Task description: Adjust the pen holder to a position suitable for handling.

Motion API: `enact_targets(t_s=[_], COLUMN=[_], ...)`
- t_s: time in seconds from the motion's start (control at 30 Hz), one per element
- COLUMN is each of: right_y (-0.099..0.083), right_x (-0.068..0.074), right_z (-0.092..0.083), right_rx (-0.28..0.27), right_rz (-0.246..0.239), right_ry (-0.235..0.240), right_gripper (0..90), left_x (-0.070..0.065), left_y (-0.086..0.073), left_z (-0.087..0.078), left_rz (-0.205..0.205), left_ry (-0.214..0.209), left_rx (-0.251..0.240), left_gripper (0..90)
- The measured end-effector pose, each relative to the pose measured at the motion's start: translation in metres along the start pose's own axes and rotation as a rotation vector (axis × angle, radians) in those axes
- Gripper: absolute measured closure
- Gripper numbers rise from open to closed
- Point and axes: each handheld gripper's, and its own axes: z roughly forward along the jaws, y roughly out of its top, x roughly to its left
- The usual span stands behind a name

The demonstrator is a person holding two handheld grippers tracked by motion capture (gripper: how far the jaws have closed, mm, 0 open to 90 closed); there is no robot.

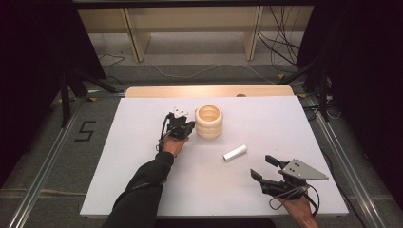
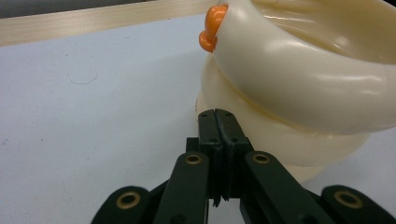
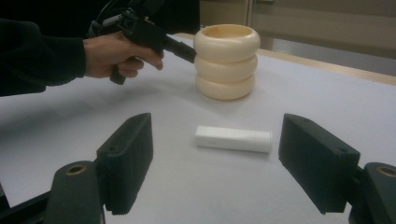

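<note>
The left gripper [image 1: 191, 125] is black, with a small white-and-grey block on top and a black cable looping off its rear. In the left gripper view its jaws are flat black bars on hinged links, each pivot ringed in brass, with tiny screw holes near the tips. The right gripper [image 1: 264, 167] is black too, topped by a grey three-cornered plate dotted with holes; a thin black cable curls beneath it. Its pads [image 3: 127, 158] look like blocky matt rectangles, perhaps rubber-faced. The person wears a dark long sleeve [image 1: 142, 190].
</note>
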Motion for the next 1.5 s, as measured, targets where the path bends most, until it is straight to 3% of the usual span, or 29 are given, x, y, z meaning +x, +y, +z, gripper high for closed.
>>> enact_targets(t_s=[0.33,0.6,0.8,1.1,1.5], right_y=[0.000,0.000,0.000,0.000,0.001], right_x=[-0.001,-0.001,-0.001,-0.001,0.000], right_z=[-0.001,-0.001,-0.001,0.000,0.001], right_rx=[-0.004,-0.001,-0.006,-0.003,0.005], right_rz=[0.003,0.002,0.002,-0.005,-0.007], right_ry=[-0.003,-0.006,-0.003,-0.002,-0.007], right_gripper=[26.8,26.8,26.8,26.8,26.6], left_x=[0.006,0.005,0.003,-0.003,-0.020], left_y=[0.003,0.006,0.002,0.001,-0.003], left_z=[-0.015,-0.034,-0.052,-0.076,-0.091], left_rz=[-0.023,-0.012,-0.037,-0.012,0.033], left_ry=[-0.015,-0.054,-0.112,-0.145,-0.166], left_rx=[0.030,0.057,0.061,0.058,0.080], left_gripper=[85.0,66.0,51.2,30.6,21.8])
